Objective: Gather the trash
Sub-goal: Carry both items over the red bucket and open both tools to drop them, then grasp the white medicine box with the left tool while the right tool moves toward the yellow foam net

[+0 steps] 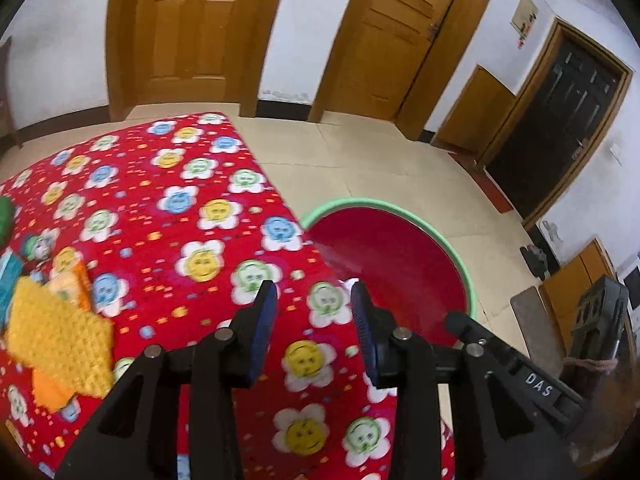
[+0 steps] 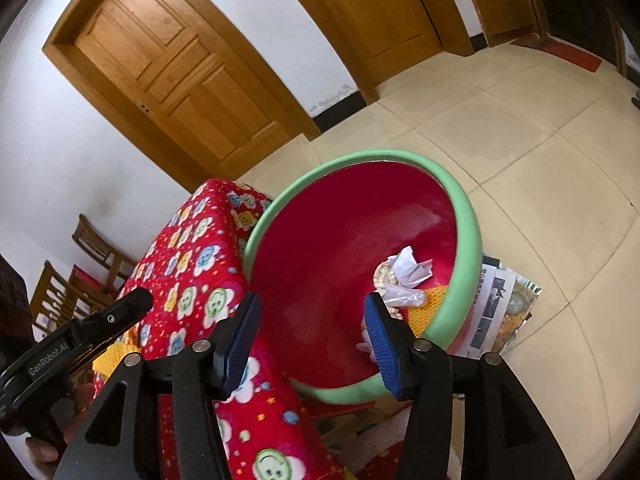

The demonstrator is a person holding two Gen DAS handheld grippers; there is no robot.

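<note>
A red basin with a green rim stands beside the table; it also shows in the left wrist view. Inside it lie crumpled white paper, a clear plastic wrapper and a yellow cloth. My right gripper is open and empty above the basin's near side. My left gripper is open and empty over the table's right edge. A yellow knitted cloth lies on orange packets at the table's left.
The table has a red flowered cloth. Newspapers lie on the tiled floor beside the basin. Wooden chairs stand at the far left. Wooden doors line the wall. A green object sits at the table's left edge.
</note>
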